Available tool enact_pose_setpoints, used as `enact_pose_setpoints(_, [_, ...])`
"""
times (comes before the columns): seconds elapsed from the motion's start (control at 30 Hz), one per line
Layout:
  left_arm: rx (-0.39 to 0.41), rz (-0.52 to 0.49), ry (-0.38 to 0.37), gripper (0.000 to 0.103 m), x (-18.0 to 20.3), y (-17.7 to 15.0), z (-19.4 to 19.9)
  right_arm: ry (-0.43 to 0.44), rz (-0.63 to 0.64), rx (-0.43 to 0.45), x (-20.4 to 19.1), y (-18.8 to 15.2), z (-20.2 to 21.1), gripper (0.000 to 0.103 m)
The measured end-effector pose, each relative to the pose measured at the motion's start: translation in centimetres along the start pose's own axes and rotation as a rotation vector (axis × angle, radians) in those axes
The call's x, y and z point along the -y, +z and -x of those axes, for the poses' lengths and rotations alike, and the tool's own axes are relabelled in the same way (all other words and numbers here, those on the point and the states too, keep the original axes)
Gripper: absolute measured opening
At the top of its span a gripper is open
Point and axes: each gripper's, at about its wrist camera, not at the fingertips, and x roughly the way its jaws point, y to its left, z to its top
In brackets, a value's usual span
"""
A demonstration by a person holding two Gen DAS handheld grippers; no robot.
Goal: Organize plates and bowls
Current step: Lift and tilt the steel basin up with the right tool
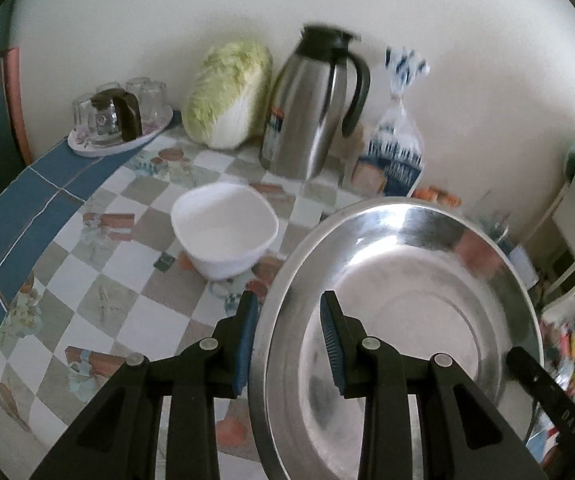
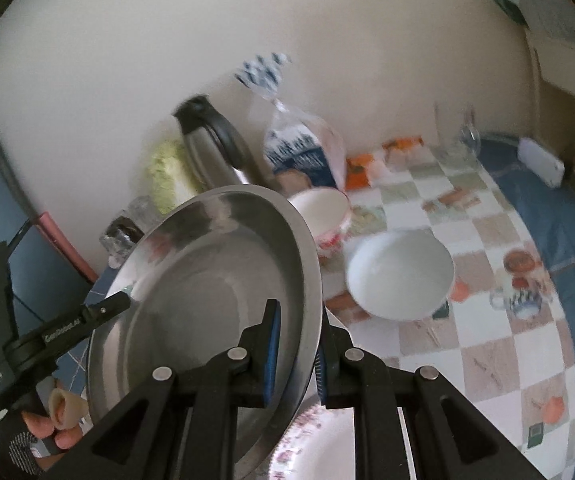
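A large steel plate (image 1: 415, 300) is held tilted above the table by both grippers. My left gripper (image 1: 289, 336) straddles its left rim with a visible gap between the pads. My right gripper (image 2: 297, 344) is closed on its right rim (image 2: 303, 280). A white bowl (image 1: 225, 228) stands on the checked tablecloth beyond the plate; it also shows in the right wrist view (image 2: 399, 272). A second bowl with a red pattern (image 2: 323, 216) stands behind it. A floral plate (image 2: 319, 444) lies under my right gripper.
Against the wall stand a steel thermos jug (image 1: 311, 108), a cabbage (image 1: 227, 92), a bagged loaf (image 1: 399, 148) and a tray of upturned glasses (image 1: 119, 120). A clear glass (image 2: 455, 132) and a white box (image 2: 539, 160) sit at the far right.
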Motion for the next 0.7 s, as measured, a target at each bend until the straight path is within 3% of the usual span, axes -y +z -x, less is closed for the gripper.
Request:
enact_pose_setpoints(0.23, [-0.084, 0.04, -0.031, 0.034, -0.7, -1.2, -2.9, -0.034, -0.055, -0.085, 1.9, -1.2, -2.8, 0.016])
enact_pose_setpoints(0.7, [-0.163, 0.004, 0.011, 0.034, -1.6, -1.8, -6.6, -0.08, -0.056, -0.185, 2.1, -2.2, -7.1, 0.016])
